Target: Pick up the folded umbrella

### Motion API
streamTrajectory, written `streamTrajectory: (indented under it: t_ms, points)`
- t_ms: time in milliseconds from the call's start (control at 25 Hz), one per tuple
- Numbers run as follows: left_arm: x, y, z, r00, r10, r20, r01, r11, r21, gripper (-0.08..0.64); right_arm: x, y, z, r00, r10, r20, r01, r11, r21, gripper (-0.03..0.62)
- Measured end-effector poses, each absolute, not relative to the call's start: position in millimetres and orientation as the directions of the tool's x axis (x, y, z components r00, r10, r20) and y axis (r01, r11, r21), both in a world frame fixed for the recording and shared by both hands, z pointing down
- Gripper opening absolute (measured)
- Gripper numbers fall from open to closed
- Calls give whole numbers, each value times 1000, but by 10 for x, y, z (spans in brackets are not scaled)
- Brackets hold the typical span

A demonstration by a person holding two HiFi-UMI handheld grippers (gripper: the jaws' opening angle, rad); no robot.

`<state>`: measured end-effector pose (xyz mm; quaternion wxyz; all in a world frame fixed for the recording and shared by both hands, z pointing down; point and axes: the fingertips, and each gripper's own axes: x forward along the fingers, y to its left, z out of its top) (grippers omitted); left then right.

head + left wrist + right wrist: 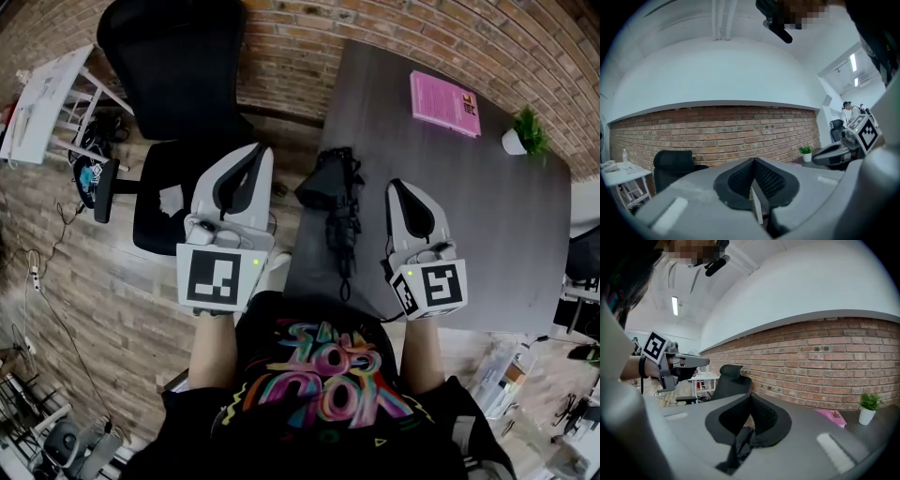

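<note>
The folded black umbrella (337, 204) lies lengthwise on the dark grey table (487, 216), close to its left edge, with its strap end towards me. My left gripper (255, 150) hangs off the table's left side, over the chair seat, with its jaws shut and nothing in them. To the umbrella's right my right gripper (396, 185) is held over the table, also shut and empty. In the right gripper view a dark piece of the umbrella (739, 445) shows below the closed pads (761, 416). The left gripper view shows its pads (771, 178) pressed together.
A black office chair (178, 75) stands left of the table against the brick wall. On the table's far part lie a pink book (444, 102) and a small potted plant (525, 133). A white side table (42, 98) stands at the far left.
</note>
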<state>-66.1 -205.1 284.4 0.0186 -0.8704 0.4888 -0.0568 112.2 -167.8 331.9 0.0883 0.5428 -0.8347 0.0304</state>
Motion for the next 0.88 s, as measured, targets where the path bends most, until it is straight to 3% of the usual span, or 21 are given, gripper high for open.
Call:
streamTrajectory:
  t_ms: [240,880]
  points:
    - [-685,-2035,2861,505,-859,83,-856,-511,-86,2,1061,-1693,3594,-420,-878,230,-900,436,21,51]
    - [-742,-2007,2968,473,-875,104,-873,-481,-75,2,896,-1659,4448,-478,-796,370,-870,487,-75,261]
